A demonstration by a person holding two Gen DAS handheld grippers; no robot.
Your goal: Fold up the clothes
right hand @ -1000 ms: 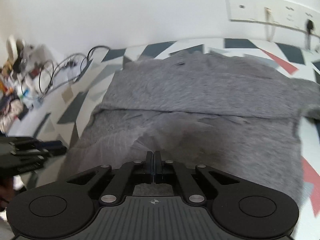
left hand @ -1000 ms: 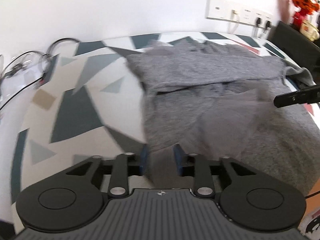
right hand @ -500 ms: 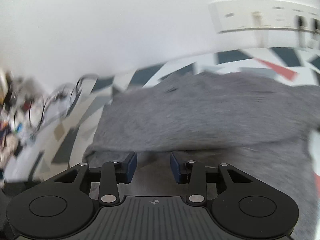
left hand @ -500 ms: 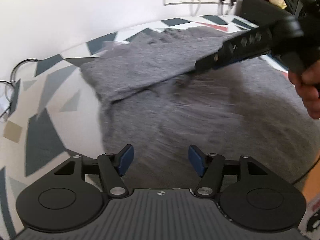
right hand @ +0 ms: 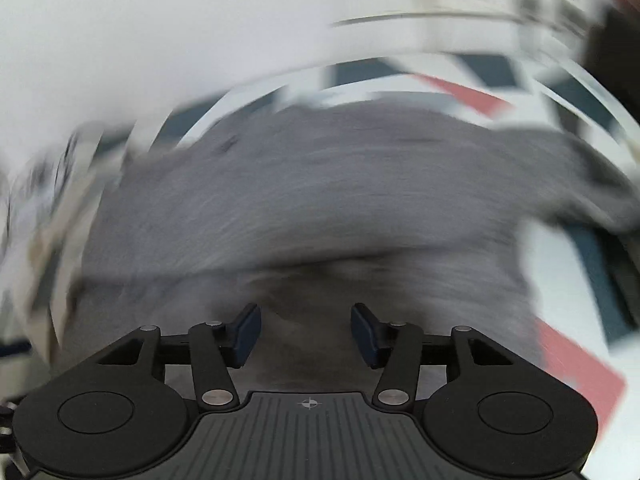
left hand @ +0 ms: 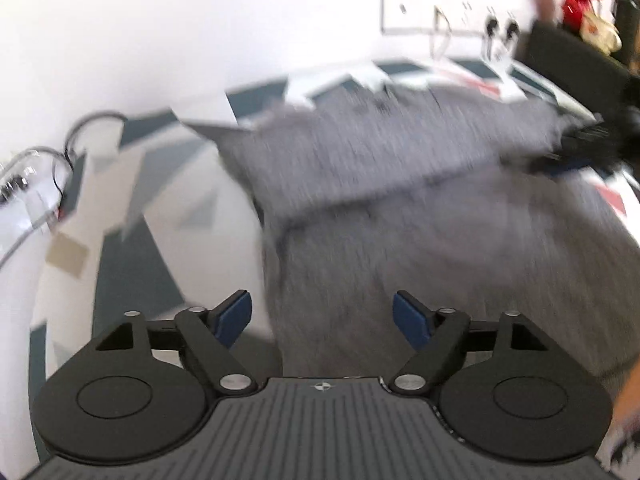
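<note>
A grey knitted garment lies on the patterned table, its far part folded over the near part along a crosswise edge. My left gripper hangs over the garment's near left edge, its jaws opening wide, with nothing pinched between the blue pads. In the blurred right wrist view the same garment fills the middle. My right gripper is above it, jaws opening, and no cloth is caught between them. The right gripper's dark fingers also show at the garment's far right in the left wrist view.
The table cover has white, grey and dark teal shapes, with red patches on the right. Cables lie at the far left. A wall socket strip with plugs runs along the white wall. A dark object stands at the far right.
Both grippers let go of the grey cloth and opened. The right one swung quickly across the garment toward its right side, blurring its view. The left one drew back slightly.
</note>
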